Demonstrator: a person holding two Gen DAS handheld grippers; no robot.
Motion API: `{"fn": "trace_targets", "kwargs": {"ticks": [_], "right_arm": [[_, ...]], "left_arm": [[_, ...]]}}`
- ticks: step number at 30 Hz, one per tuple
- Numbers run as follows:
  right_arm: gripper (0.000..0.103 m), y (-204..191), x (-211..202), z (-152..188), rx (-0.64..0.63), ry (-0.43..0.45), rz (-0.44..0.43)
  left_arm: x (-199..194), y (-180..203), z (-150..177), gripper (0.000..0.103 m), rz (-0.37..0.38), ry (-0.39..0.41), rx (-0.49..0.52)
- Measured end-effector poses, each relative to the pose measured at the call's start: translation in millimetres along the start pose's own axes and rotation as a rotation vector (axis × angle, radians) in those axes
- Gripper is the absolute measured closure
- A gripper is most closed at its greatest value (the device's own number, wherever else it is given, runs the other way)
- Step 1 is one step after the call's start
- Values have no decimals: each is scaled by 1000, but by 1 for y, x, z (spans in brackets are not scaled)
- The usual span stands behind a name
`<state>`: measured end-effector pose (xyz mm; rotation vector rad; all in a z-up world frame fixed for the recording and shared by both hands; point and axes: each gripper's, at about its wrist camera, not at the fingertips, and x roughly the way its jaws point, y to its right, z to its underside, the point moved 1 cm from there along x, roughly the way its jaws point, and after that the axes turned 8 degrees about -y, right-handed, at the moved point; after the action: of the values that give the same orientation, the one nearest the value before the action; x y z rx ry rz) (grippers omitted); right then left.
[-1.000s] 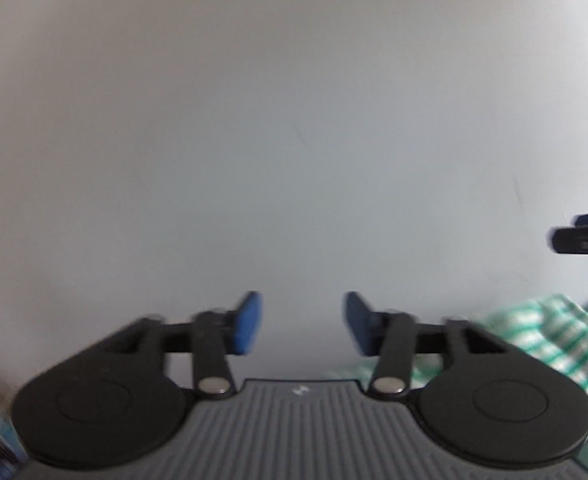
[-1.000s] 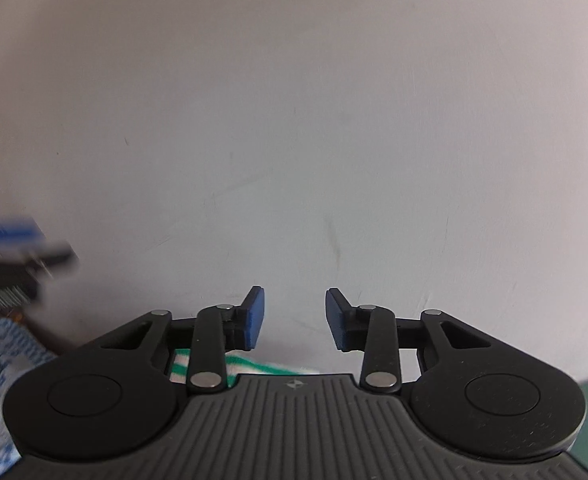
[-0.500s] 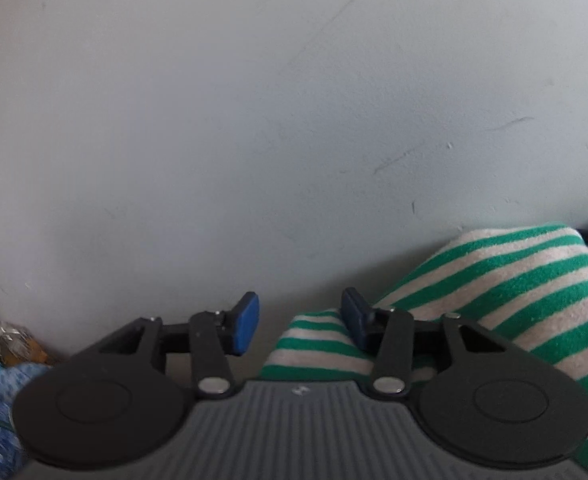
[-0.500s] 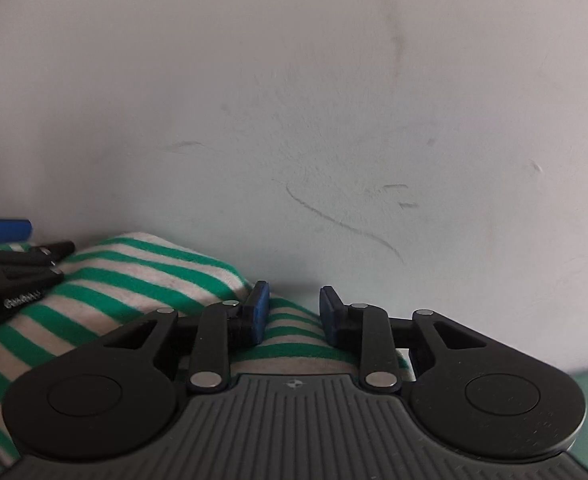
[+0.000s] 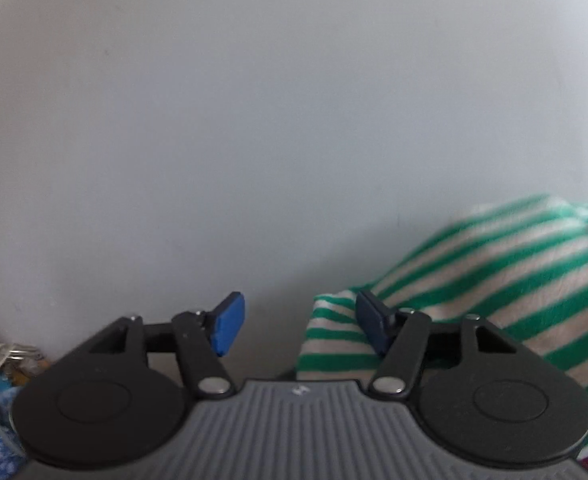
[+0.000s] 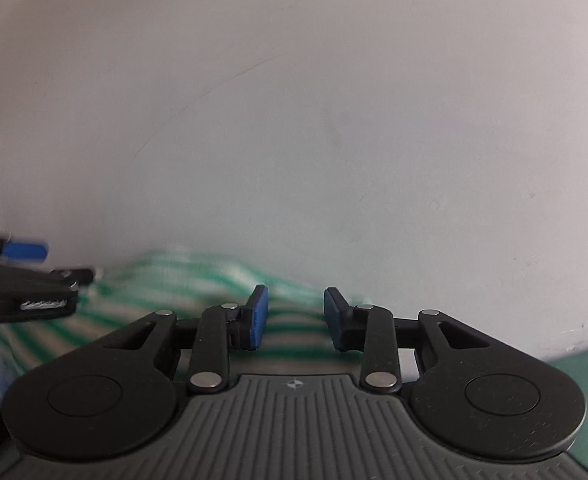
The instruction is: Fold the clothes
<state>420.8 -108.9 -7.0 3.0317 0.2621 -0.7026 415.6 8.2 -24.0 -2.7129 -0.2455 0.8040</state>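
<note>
Now my left claw (image 5: 298,326) is opening with nothing pinched, the striped shirt (image 5: 494,280) at three o'clock. My right claw (image 6: 295,316) is opening too, letting the cloth drop flat to fold.

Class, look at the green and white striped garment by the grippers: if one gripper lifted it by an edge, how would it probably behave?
The striped garment lies in soft rounded folds, so it would probably hang limp and drape, not hold its shape. Its surface looks fuzzy and knitted, so the blue pads would likely grip it without slipping. It cannot roll, but one pinch may lift only a single layer.
</note>
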Motion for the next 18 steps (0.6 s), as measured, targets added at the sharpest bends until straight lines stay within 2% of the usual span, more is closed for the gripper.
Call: {"fn": "trace_targets", "kwargs": {"ticks": [1, 3, 4, 7, 8, 9, 10, 11, 12, 14, 16, 18], "right_arm": [[68, -4, 11, 5, -20, -21, 18], [67, -5, 27, 3, 1, -46, 41], [66, -5, 33, -7, 8, -75, 38], [66, 11, 45, -41, -65, -129, 47], [66, 13, 31, -51, -47, -108, 31], [62, 21, 10, -57, 30, -52, -8], [56, 32, -14, -57, 132, -5, -62], [42, 41, -37, -55, 221, 29, -107], [34, 41, -57, -38, 232, -16, -88], [33, 41, -98, -4, 252, -107, -50], [33, 42, -138, 31, 269, -198, -11], [33, 56, -172, 85, 239, -300, 30]], "left_arm": [[6, -2, 0, 27, 6, -3, -30], [20, -6, -11, 25, 19, -38, -92], [24, -6, -16, 24, 14, -51, -87], [8, 12, -40, 20, -34, -62, 46], [-3, 6, -42, 20, -38, -49, 51], [-19, -5, -41, 20, -32, -23, 29], [-34, -15, -40, 15, -27, 3, 6], [-51, -26, -35, 8, -13, 25, -22], [-69, -36, -22, 1, 3, 34, -48], [-104, -50, 16, 1, 23, 29, -79], [-146, -46, 67, 1, 56, -12, -65], [-178, -36, 110, 1, 88, -64, -35]]}}
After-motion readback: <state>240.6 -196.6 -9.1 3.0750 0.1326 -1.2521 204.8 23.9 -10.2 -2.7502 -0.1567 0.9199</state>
